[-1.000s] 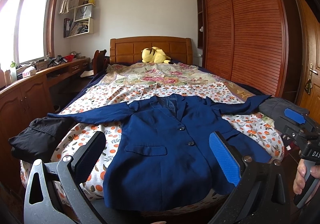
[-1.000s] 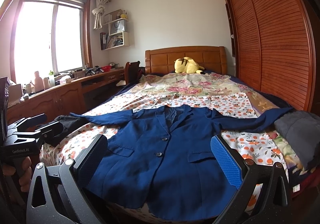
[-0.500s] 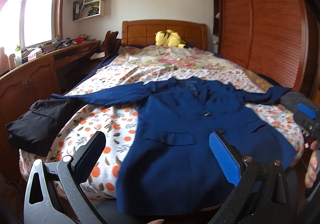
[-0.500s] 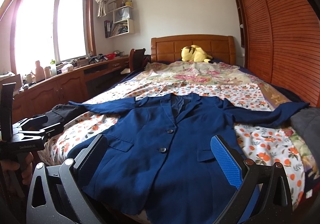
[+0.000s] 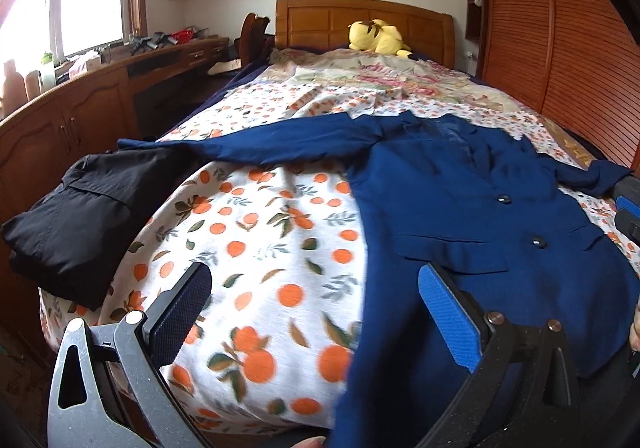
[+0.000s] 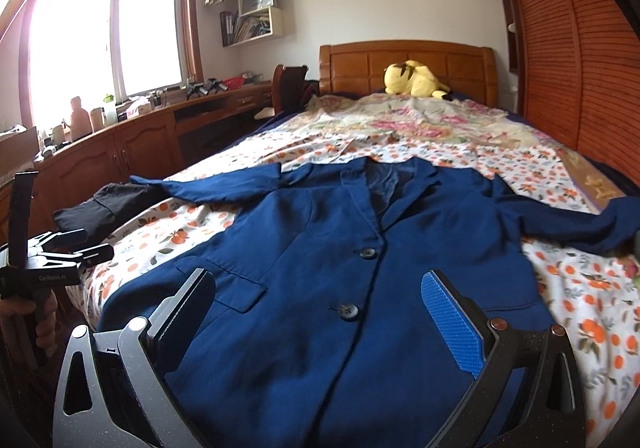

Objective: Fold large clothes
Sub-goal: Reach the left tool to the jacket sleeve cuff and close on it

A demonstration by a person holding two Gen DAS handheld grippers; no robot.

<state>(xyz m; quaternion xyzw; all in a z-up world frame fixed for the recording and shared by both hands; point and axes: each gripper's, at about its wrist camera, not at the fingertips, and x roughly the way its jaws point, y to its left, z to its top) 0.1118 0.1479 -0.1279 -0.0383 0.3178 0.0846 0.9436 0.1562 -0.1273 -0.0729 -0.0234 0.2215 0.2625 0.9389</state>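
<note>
Navy blue woven blazer spread face-up on orange-print bedsheet, collar far, hem near, sleeves out left and right. Left tongs gaping, empty, at left hem edge. Right tongs gaping, empty, over hem centre.

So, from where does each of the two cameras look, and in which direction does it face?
Left wrist: sits on the left gripper, open, at the foot of the bed, facing the headboard over the sheet beside the blue jacket; a fingertip shows at the bottom edge.
Right wrist: sits on the right gripper, open, over the jacket hem, also facing the headboard; the left gripper and the hand holding it show at far left.
Shared: jacket, black garment, yellow plush toy.
</note>
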